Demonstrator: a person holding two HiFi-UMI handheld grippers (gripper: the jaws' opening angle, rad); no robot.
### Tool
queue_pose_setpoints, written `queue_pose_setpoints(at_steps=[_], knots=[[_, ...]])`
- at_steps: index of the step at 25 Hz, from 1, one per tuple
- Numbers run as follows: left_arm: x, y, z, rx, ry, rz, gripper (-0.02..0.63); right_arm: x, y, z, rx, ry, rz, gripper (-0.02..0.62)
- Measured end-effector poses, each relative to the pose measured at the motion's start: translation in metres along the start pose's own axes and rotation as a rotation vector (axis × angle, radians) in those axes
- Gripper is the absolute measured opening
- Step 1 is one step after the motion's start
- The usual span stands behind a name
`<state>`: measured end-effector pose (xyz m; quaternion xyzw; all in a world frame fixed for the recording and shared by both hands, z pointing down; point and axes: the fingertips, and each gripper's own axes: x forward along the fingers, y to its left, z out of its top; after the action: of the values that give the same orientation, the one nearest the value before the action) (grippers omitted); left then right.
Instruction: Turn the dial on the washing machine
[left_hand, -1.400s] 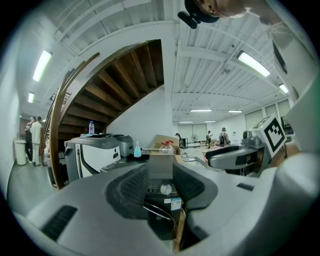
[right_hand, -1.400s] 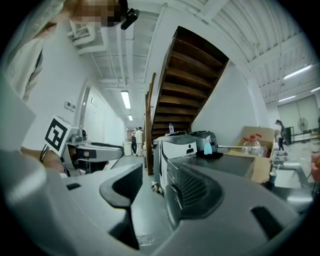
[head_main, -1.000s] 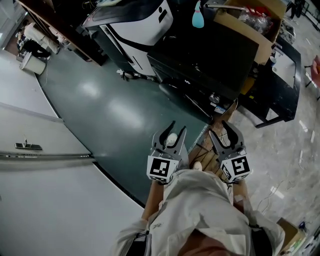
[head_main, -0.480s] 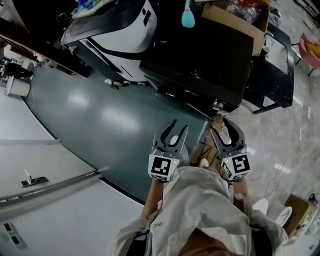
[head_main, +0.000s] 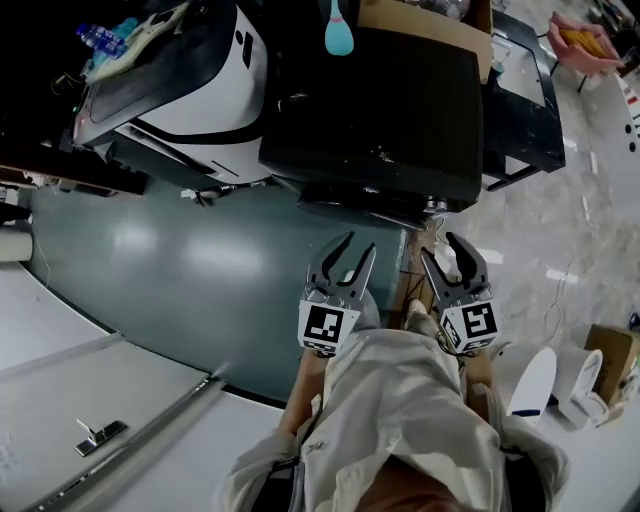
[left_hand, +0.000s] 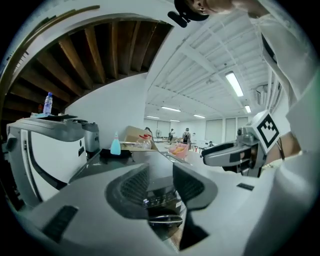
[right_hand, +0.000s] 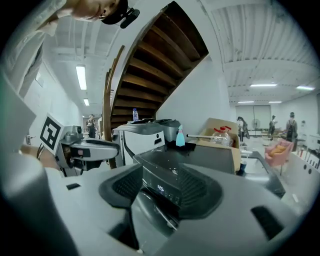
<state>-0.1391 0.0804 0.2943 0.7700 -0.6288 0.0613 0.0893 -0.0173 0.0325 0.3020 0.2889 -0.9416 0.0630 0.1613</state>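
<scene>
Approach step: the left gripper (head_main: 360, 242) and right gripper (head_main: 437, 245), both open and empty, face the black washer (head_main: 370, 110) on the floor, well apart; next, 1 must reach its front panel and clamp the dial.

Washing machine (head_main: 370, 110): front face not visible from head view. In 2 gripper views jaws cover much of panel; dial cannot be told, display (right_hand: 159, 188) digits too small. Far people (right_hand: 291, 125) tiny, blurred. Shirt (head_main: 400, 420) hides upper arms.

Left gripper (head_main: 358, 245), right gripper (head_main: 438, 246) side by side, held forward, fingers (head_main: 328, 262) apart, both empty
</scene>
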Motion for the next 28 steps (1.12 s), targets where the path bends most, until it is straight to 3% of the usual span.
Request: queue_pose_setpoints(at_steps=[8, 13, 21, 28], knots=[[0.01, 0.025, 0.007, 0.009, 0.031, -0.124, 0.155, 0.007, 0.001, 0.006, 0.035, 0.037, -0.16, 0.218], [0.027, 0.035, 0.003, -0.009, 0.05, -0.139, 0.153, 0.009, -0.012, -0.003, 0.056, 0.062, -0.245, 0.227], [0.066, 0.031, -0.026, -0.012, 0.111, -0.174, 0.153, 0.024, -0.048, -0.047, 0.089, 0.123, -0.361, 0.247], [0.095, 0.019, -0.059, -0.001, 0.162, -0.197, 0.153, 0.04, -0.069, -0.095, 0.122, 0.178, -0.4, 0.265]])
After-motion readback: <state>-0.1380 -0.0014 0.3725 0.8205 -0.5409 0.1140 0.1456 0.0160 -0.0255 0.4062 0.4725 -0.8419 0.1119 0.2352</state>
